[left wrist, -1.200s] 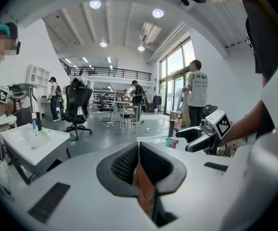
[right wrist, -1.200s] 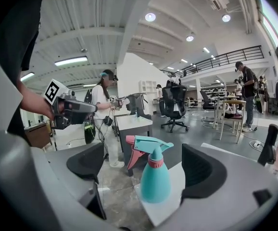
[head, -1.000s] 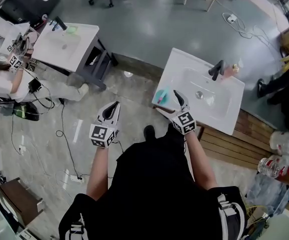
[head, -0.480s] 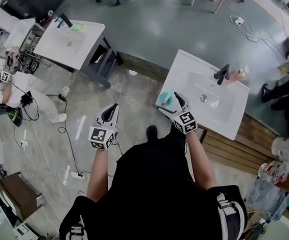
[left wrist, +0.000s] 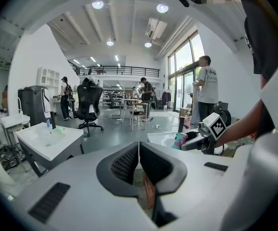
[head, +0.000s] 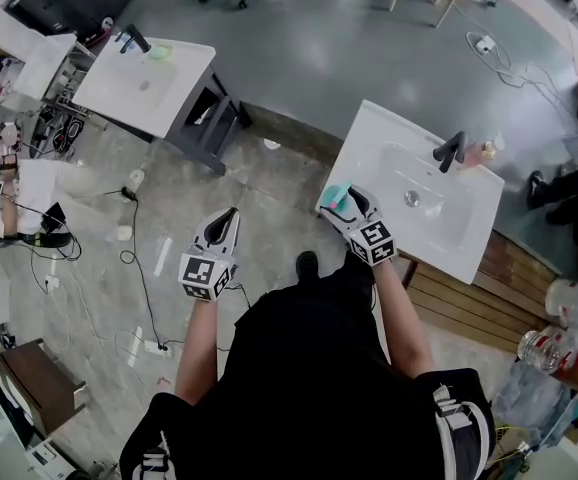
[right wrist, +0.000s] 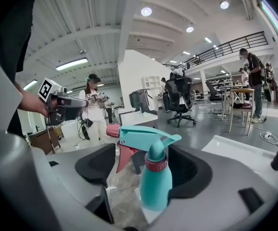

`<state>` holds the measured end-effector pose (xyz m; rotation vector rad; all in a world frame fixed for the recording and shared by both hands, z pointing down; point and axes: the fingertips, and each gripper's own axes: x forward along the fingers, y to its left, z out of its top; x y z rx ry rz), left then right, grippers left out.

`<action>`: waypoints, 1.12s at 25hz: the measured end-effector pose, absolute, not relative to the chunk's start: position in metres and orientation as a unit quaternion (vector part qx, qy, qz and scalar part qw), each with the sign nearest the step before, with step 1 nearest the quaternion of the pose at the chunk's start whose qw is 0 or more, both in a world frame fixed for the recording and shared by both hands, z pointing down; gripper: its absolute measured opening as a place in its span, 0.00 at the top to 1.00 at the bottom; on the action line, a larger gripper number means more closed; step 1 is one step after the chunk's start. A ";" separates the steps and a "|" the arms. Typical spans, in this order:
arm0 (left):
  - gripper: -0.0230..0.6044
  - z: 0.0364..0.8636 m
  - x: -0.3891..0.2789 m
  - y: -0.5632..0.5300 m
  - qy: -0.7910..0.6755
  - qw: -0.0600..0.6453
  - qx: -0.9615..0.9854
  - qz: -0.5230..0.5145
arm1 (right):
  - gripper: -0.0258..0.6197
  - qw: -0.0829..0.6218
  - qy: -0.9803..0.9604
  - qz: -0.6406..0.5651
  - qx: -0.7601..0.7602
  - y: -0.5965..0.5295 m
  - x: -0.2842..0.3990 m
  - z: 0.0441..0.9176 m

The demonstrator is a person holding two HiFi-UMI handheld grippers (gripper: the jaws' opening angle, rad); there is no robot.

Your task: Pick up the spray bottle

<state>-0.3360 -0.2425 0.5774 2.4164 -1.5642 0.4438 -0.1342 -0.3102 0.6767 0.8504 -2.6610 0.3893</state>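
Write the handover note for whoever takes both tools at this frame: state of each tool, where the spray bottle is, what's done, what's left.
Left tool: jaws together, nothing in them, held over the floor, away from the job.
Right tool: jaws apart, one on each side of the teal spray bottle. A clear gap shows on the trigger side, so no grip yet.
Bottle: upright on the corner of the white washbasin nearest the person, pink trigger toward the left tool.
Done: approach, with the jaws set around the bottle.
Left: close on the bottle body, then lift.
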 end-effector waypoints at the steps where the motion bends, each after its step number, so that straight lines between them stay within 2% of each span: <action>1: 0.92 0.577 -0.336 -0.243 -0.533 0.114 0.824 0.152 | 0.42 0.158 -0.931 0.137 0.299 -0.311 -0.133 0.676; 5: 0.92 0.577 -0.335 -0.243 -0.532 0.114 0.825 0.152 | 0.47 0.151 -0.931 0.146 0.299 -0.312 -0.131 0.674; 28: 0.92 0.566 -0.324 -0.251 -0.520 0.104 0.838 0.133 | 0.48 0.142 -0.934 0.122 0.305 -0.309 -0.119 0.638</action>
